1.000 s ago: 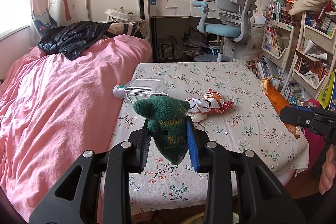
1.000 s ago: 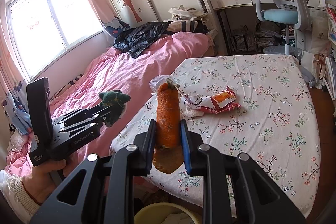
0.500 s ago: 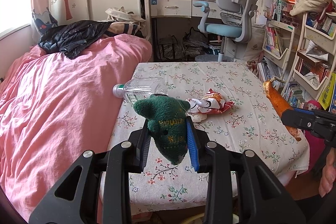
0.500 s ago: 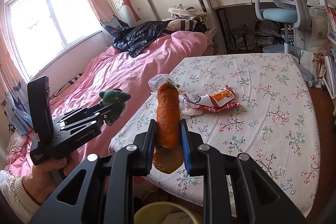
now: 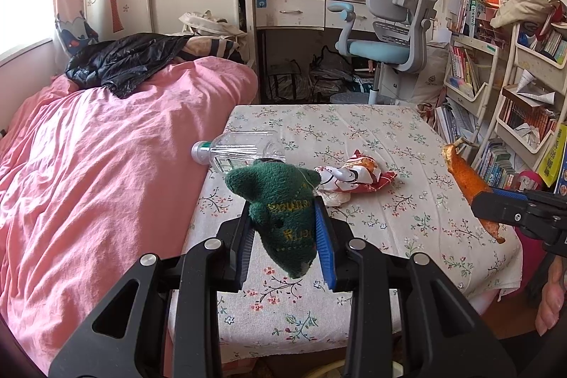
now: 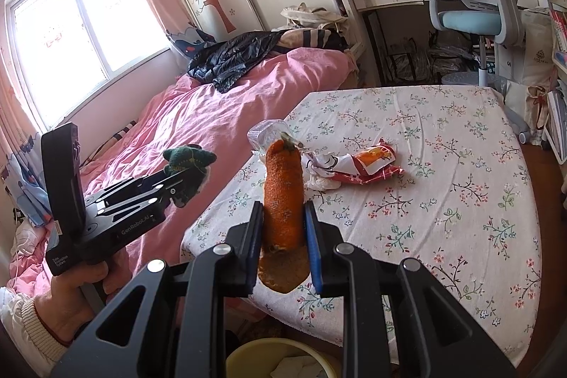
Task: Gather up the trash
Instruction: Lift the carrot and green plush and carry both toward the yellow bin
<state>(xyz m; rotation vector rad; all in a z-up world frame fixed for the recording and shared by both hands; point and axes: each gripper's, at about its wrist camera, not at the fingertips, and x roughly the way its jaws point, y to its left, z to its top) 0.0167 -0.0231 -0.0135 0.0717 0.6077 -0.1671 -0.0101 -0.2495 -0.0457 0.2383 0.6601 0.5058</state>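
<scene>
My left gripper [image 5: 285, 245] is shut on a green plush toy [image 5: 283, 211], held above the near edge of the floral-cloth table [image 5: 389, 130]; it also shows in the right wrist view [image 6: 189, 160]. My right gripper [image 6: 283, 236] is shut on an orange peel strip [image 6: 283, 197], held over the table's near edge; the peel shows at the right in the left wrist view [image 5: 467, 179]. A clear plastic bottle [image 5: 241, 151] and a crumpled red-and-white snack wrapper [image 5: 354, 176] lie on the table. A yellow bin [image 6: 280, 358] sits below the right gripper.
A bed with a pink duvet [image 5: 106, 165] borders the table's left side, a black jacket [image 5: 120, 62] on it. A grey-blue desk chair [image 5: 393, 34] and desk stand behind the table. Bookshelves [image 5: 514, 94] line the right wall.
Both grippers keep their holds and have barely moved. The right gripper with the peel has drifted slightly lower in the left wrist view.
</scene>
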